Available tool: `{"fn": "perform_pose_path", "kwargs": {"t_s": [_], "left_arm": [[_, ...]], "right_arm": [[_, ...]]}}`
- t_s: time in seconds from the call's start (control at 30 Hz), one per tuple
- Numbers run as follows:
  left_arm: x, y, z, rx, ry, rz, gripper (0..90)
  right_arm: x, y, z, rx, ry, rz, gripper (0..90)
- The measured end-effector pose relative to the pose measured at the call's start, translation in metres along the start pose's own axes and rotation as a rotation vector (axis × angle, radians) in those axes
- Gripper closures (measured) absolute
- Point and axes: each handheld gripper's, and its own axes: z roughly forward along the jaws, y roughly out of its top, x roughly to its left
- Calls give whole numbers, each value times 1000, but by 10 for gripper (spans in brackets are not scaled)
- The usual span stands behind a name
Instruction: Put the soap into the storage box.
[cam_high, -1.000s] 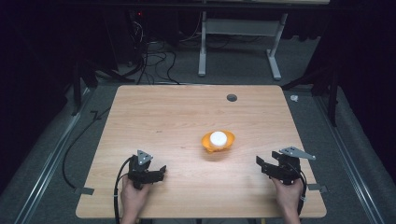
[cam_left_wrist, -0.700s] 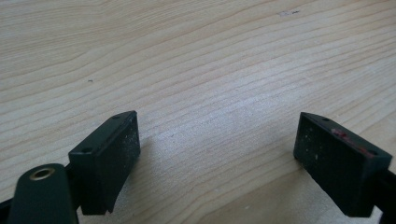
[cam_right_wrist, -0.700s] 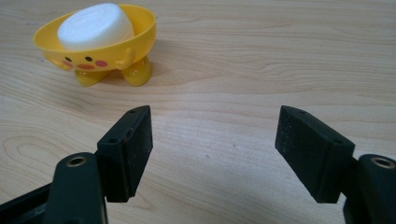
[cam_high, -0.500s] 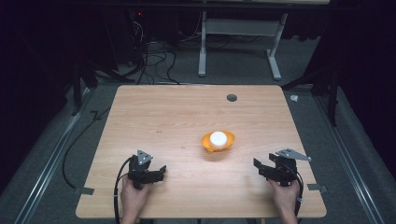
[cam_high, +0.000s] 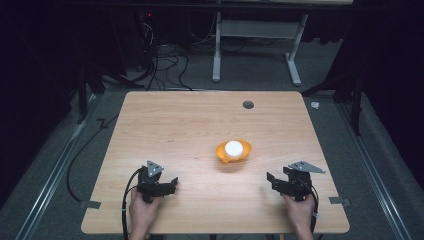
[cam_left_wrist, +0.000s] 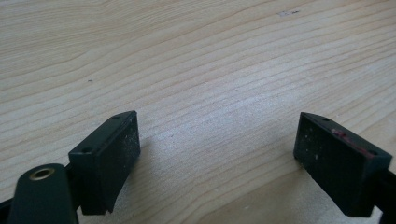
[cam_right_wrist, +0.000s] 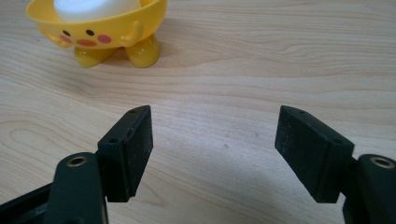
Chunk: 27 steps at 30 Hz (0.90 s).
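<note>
Two claws rest low over the bench (cam_high: 175, 130), and what we weigh is which one lies nearer the yellow cup (cam_high: 233, 151). We judge it to be the right claw (cam_high: 276, 179). From its own view the cup (cam_right_wrist: 98, 28) stands ahead and off to the left, well apart from the jaws, upright on its little feet with its painted face turned our way. It is round, so it has no long axis to line up with. A white ball (cam_high: 233, 147) sits in its bowl. The right claw is released, its jaws spread with bare wood between them, held level and aimed to the right of the cup. The left claw (cam_high: 170, 184) is released too, holds nothing, and sits farther from the cup. We think a reach would need the right hand to swing left and go forward.
</note>
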Motion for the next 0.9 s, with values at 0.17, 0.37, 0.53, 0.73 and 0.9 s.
{"fn": "perform_pose_path", "kwargs": {"t_s": [0.17, 0.37, 0.53, 0.73, 0.9], "left_arm": [[0, 0, 0, 0, 0, 0, 149], [0, 0, 0, 0, 0, 0, 149], [0, 0, 0, 0, 0, 0, 149], [0, 0, 0, 0, 0, 0, 149], [0, 0, 0, 0, -1, -1, 149]], "right_arm": [[7, 0, 6, 10, 3, -15, 285], [12, 0, 13, 20, 11, -19, 286], [21, 2, 19, 30, 22, -45, 286], [26, 3, 24, 39, 27, -62, 288], [28, 2, 27, 46, 28, -62, 289]]}}
